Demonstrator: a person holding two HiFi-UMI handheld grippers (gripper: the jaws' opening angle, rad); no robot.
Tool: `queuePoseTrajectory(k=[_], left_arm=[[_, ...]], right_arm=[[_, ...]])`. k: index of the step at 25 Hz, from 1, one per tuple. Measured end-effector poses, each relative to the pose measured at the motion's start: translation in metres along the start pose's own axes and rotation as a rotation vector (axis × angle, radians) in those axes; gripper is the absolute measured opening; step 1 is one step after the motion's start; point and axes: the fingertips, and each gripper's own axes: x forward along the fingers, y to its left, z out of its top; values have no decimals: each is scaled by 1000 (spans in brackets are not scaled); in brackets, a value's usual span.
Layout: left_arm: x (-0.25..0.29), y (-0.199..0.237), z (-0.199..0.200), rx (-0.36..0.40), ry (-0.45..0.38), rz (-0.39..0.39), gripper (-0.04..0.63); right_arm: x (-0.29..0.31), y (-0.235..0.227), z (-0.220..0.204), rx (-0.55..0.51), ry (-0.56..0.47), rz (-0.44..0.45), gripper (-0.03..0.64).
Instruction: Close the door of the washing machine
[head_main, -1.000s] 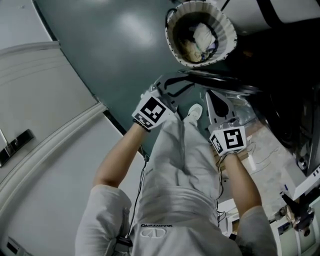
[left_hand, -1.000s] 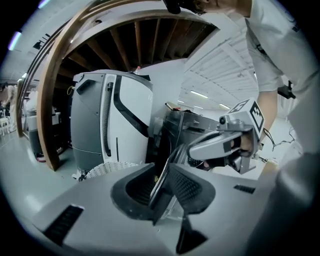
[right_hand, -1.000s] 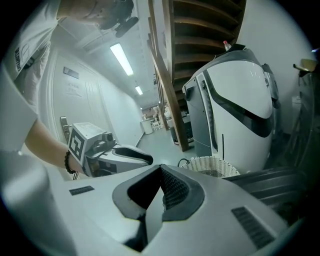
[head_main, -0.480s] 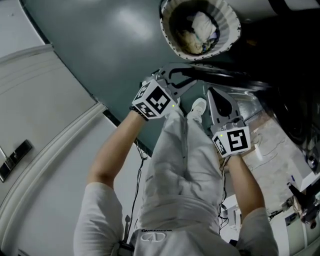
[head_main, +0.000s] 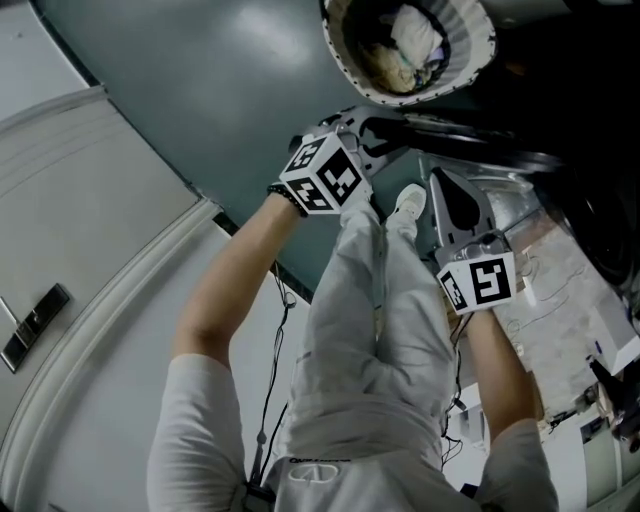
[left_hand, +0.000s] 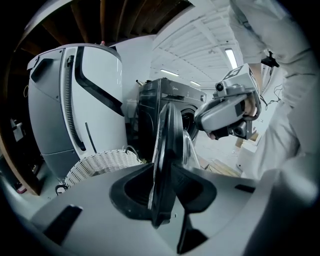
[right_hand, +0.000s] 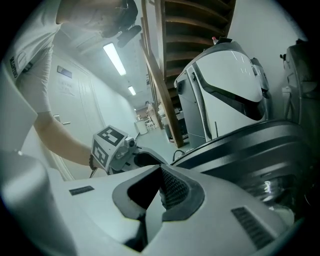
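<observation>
The washing machine (left_hand: 172, 97) is dark, and its round door (left_hand: 167, 150) stands open, seen edge-on in the left gripper view. My left gripper (left_hand: 162, 200) straddles the door's rim; its jaws are closing and both pads seem to touch the rim. From the head view the left gripper (head_main: 365, 135) reaches the dark door edge (head_main: 450, 135). My right gripper (right_hand: 157, 192) is shut with nothing between its fingers and hovers close beside the door's curved face (right_hand: 250, 145). In the head view the right gripper (head_main: 447, 195) points at the door from just below it.
A white wicker laundry basket (head_main: 410, 50) with clothes stands on the floor left of the machine. A tall white appliance (left_hand: 75, 100) stands behind the basket. The person's legs and a white shoe (head_main: 408, 205) lie between the two grippers. Cables trail on the floor.
Both grippers have moved toward the door, up in the head view. The left one rolled and its jaws now sit over the door's rim. The right gripper stayed shut.
</observation>
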Motion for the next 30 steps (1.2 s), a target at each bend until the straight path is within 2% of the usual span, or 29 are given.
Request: queuePoseTrajectory(k=[7, 18, 30], left_arm=[[11, 0, 1, 26, -27, -29, 88], [14, -2, 2, 87, -16, -99, 69], [10, -30, -1, 30, -3, -83, 67]], right_arm=[[-2, 1, -12, 17, 3, -15, 11], [-9, 4, -25, 37, 9, -54, 11], [-35, 12, -56, 65, 40, -124, 11]])
